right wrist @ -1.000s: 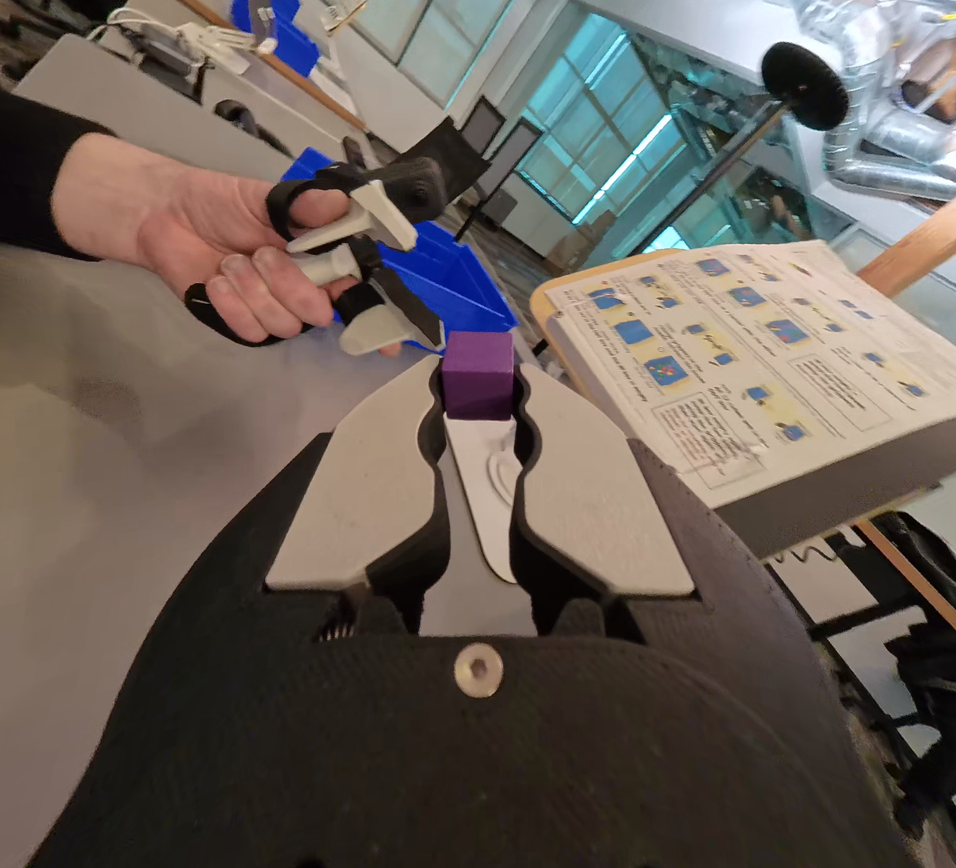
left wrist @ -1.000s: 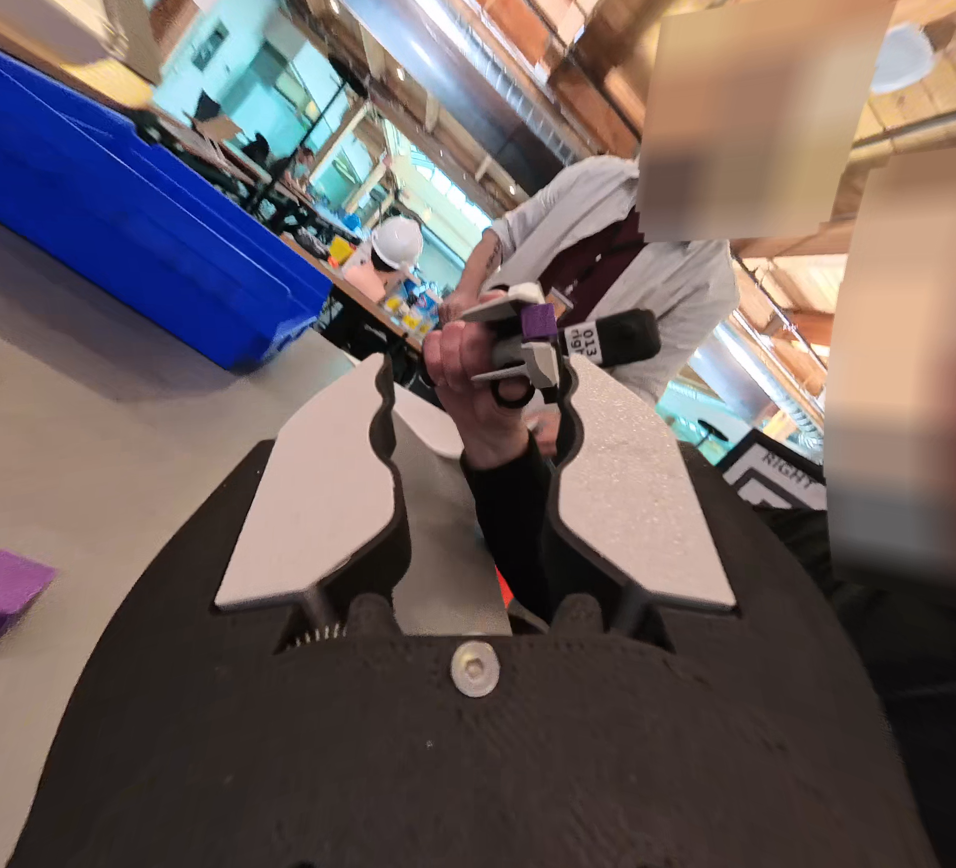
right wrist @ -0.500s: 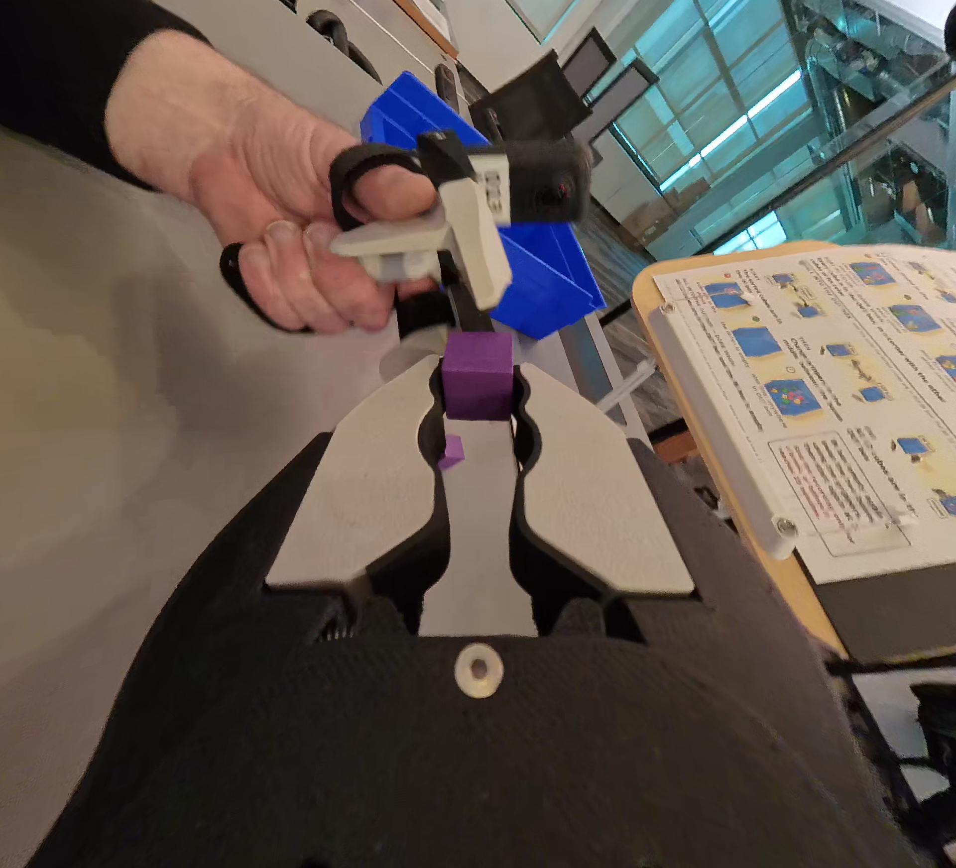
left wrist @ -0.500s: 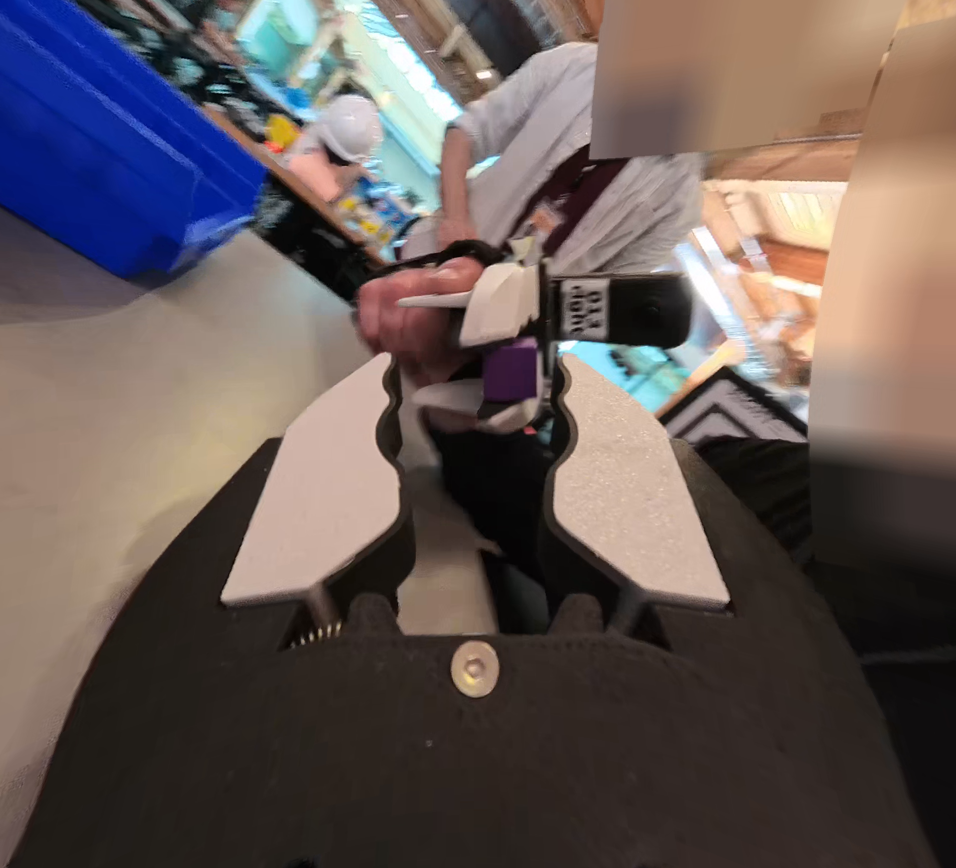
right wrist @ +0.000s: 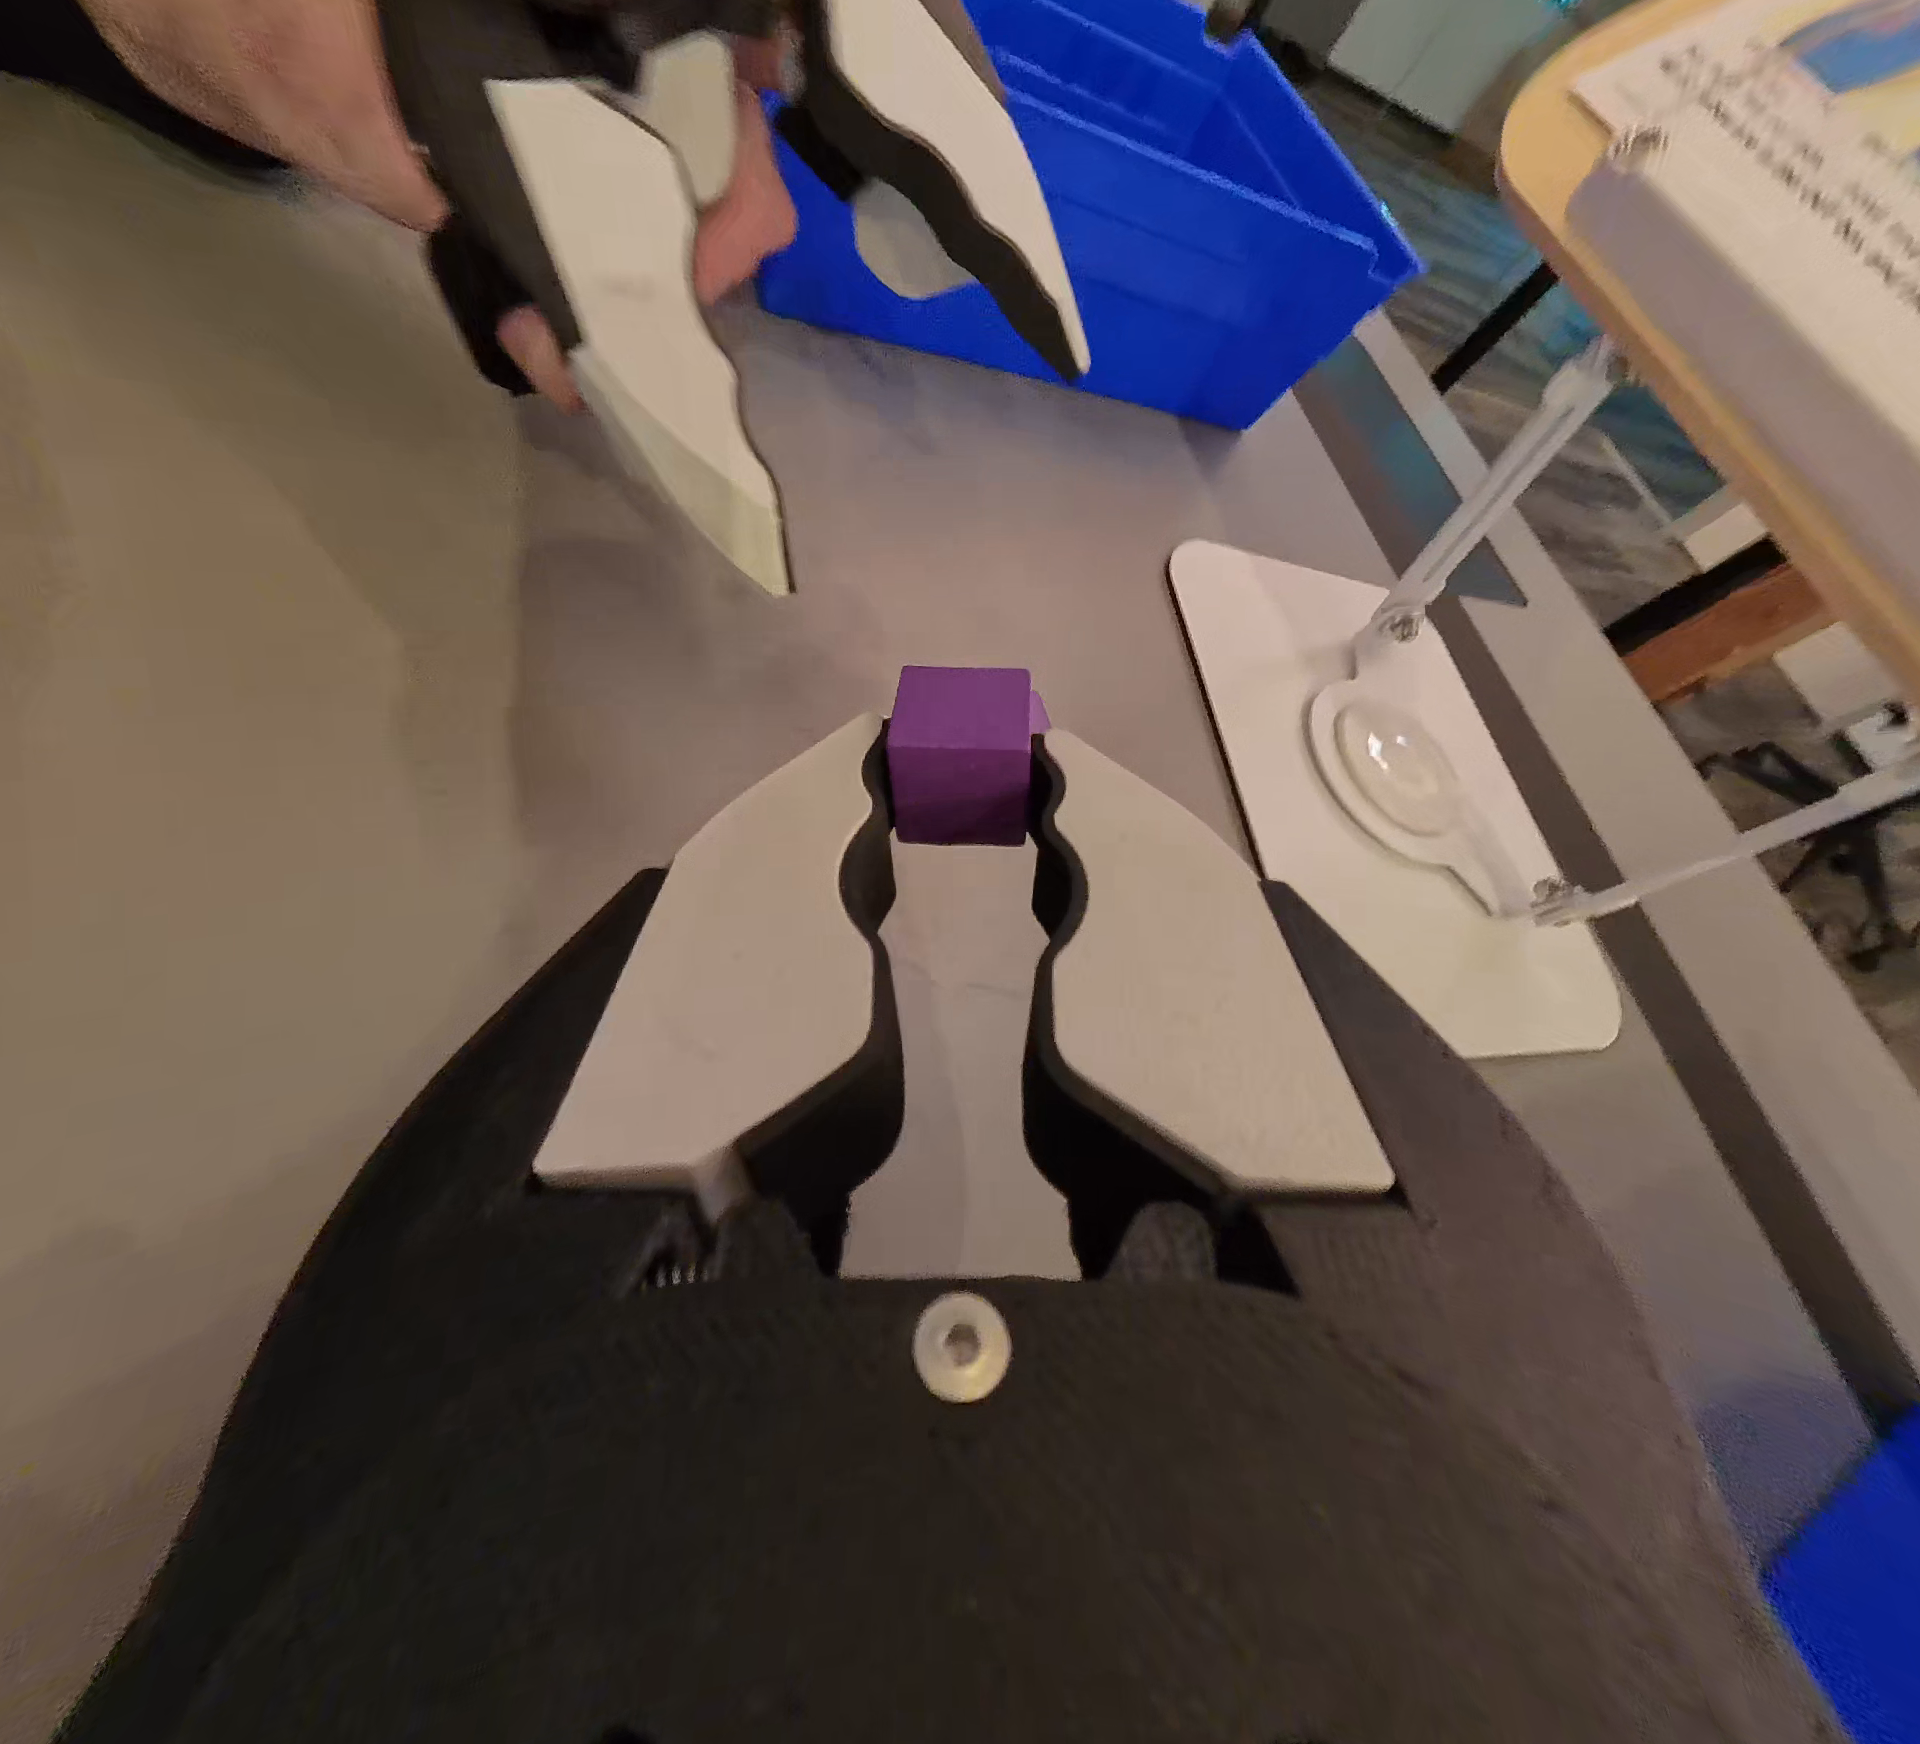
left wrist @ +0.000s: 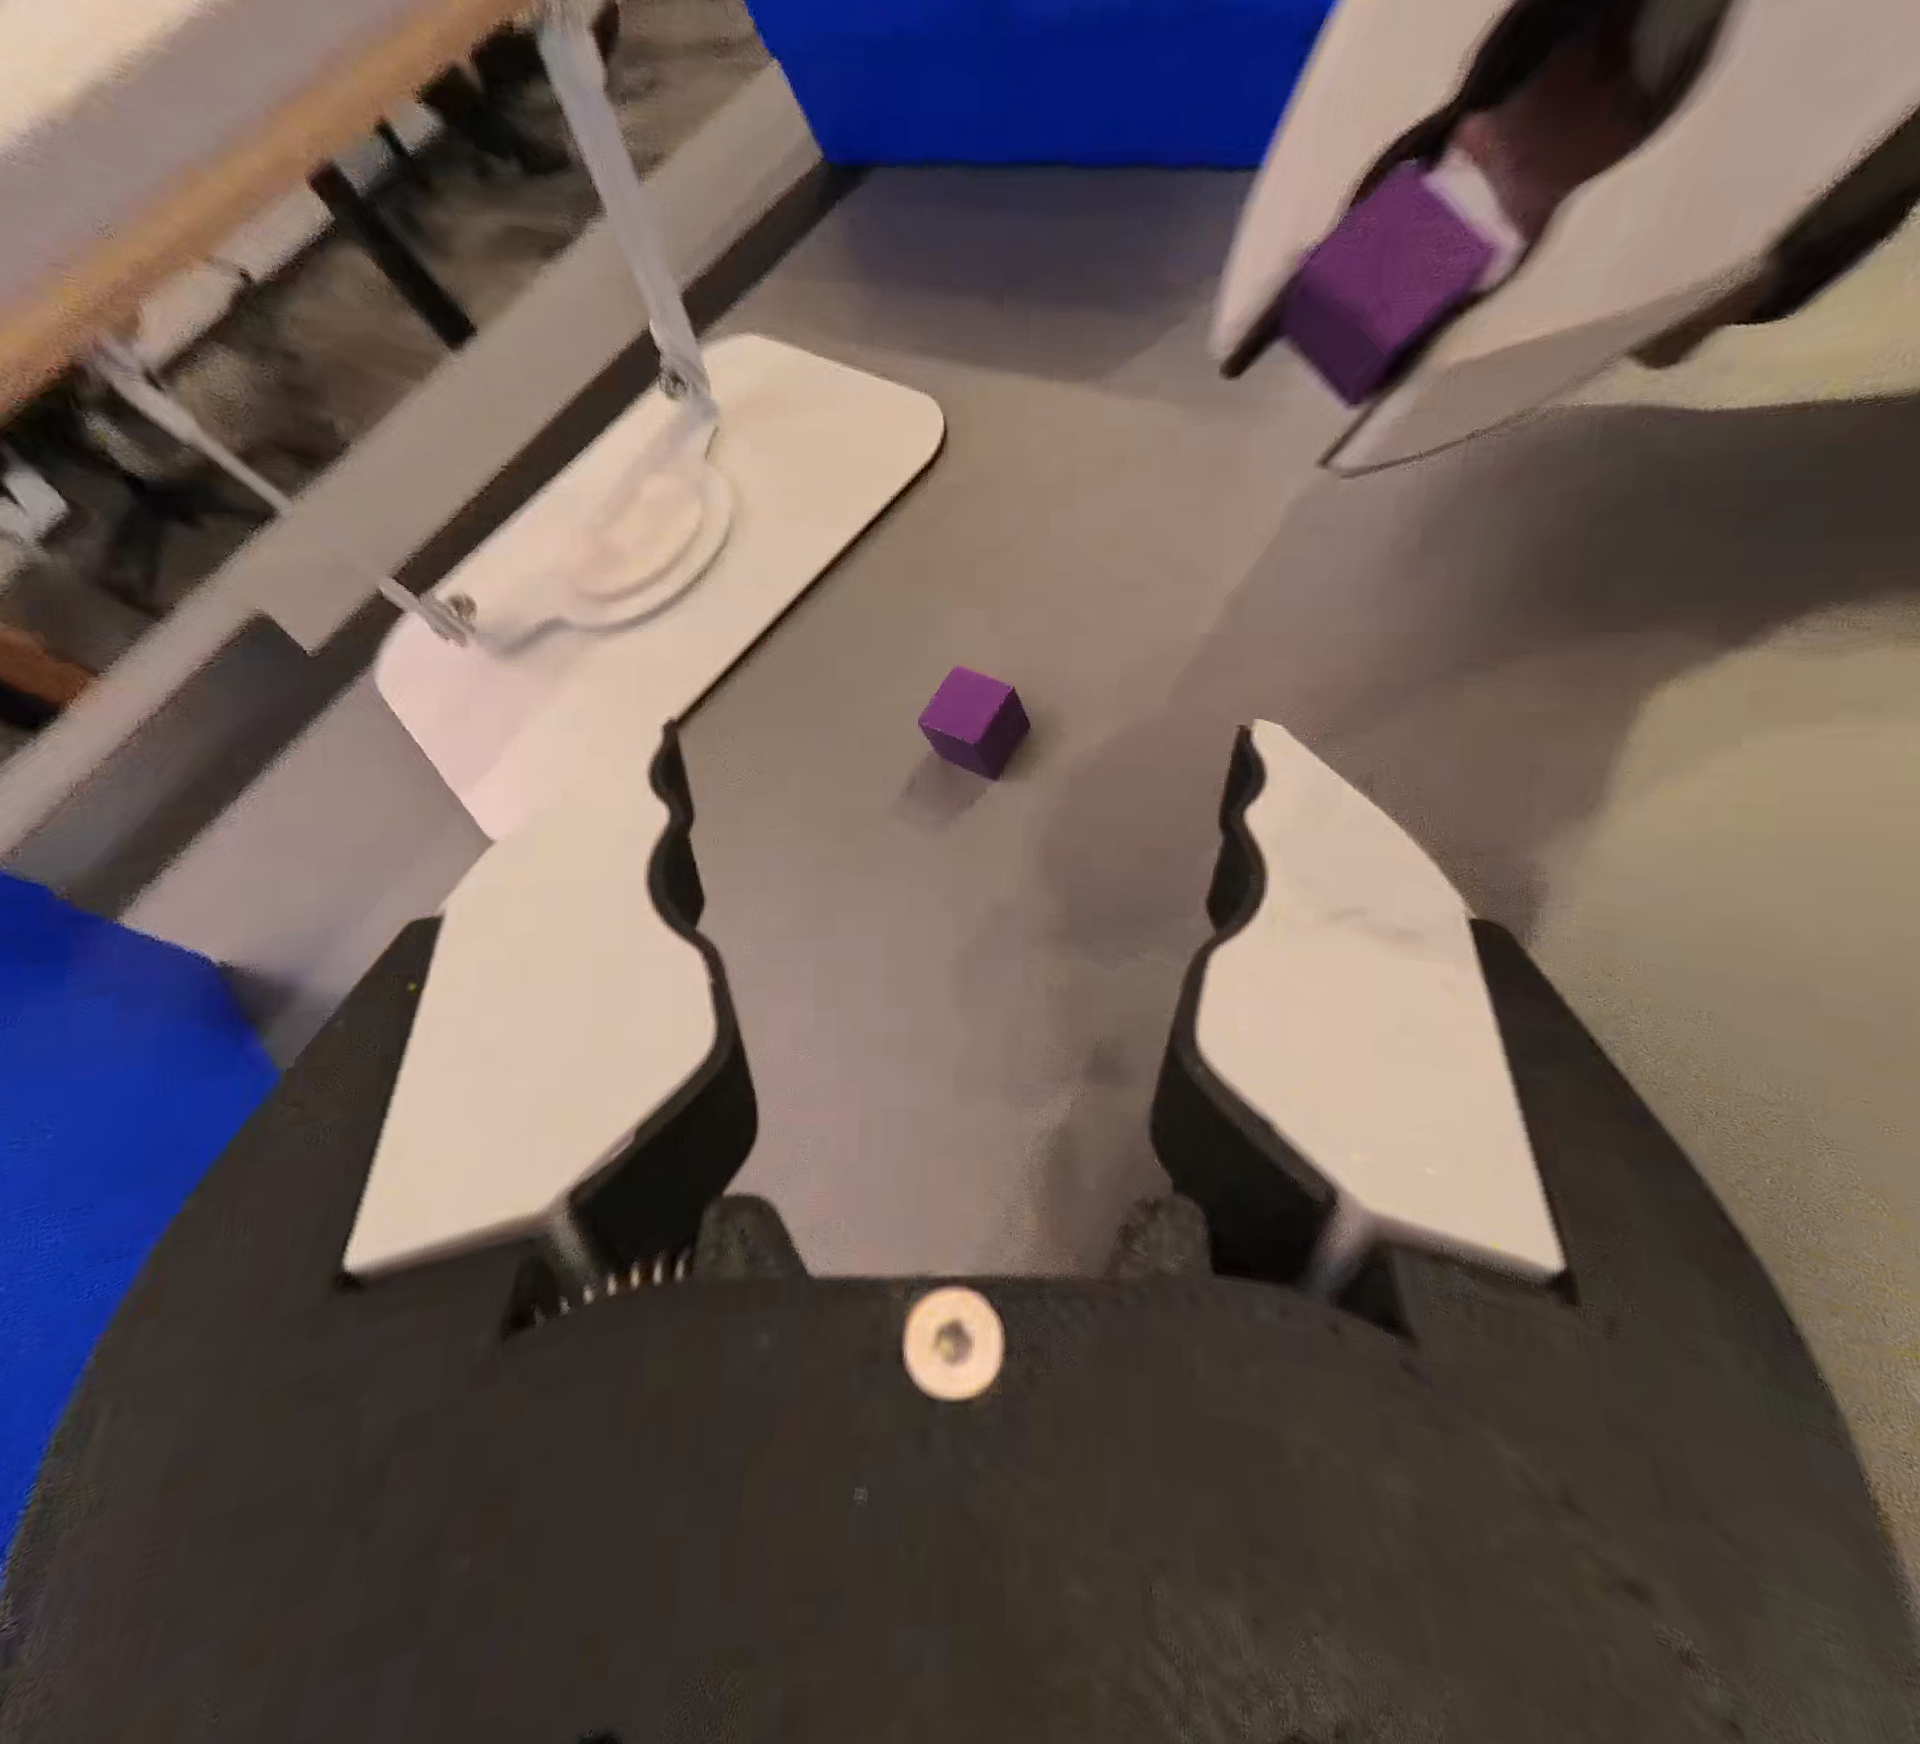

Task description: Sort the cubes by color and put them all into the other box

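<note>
My right gripper is shut on a purple cube and holds it above the grey table. It also shows at the upper right of the left wrist view, with the held cube between its fingers. A second purple cube lies on the table, just beyond my left gripper's open, empty fingertips. In the right wrist view the left gripper hangs open at the upper left, a hand around it. A blue box stands behind it; it also shows in the left wrist view.
A white stand base carries a tilted board with a printed sheet at the table's edge; the base also shows in the right wrist view. Another blue box shows at the frame edge, and a blue corner.
Both grippers have tipped down from facing each other in the air to facing the table. My left gripper's jaws have opened wider. My right gripper still holds its purple cube.
</note>
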The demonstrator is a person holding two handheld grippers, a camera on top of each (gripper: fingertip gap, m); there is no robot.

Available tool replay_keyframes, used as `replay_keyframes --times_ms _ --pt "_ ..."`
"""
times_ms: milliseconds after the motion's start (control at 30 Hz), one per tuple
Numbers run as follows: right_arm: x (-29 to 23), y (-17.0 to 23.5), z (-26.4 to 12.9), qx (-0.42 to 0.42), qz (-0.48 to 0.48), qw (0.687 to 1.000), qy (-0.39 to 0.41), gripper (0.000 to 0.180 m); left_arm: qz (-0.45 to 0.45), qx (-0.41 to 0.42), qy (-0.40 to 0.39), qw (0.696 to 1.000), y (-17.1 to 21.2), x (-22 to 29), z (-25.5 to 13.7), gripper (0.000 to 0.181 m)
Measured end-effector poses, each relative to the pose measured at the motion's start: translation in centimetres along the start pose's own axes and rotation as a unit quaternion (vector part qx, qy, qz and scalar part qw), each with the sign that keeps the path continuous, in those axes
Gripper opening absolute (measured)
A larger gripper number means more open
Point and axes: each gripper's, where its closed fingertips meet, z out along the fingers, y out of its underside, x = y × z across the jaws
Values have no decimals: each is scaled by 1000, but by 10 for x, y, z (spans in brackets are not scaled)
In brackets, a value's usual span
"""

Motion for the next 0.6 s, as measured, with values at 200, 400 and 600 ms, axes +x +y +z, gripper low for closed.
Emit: replay_keyframes --times_ms 200,400,600 --pt "4 11 24 -40 38 998 -22 23 -9 -22 73 997 25 29 -2 93" --pt "3 13 44 -49 53 996 -45 23 23 -12 101 995 27 48 -13 92" --pt "-5 22 49 -71 70 992 -78 23 3 -14 96 995 29 36 -13 87"
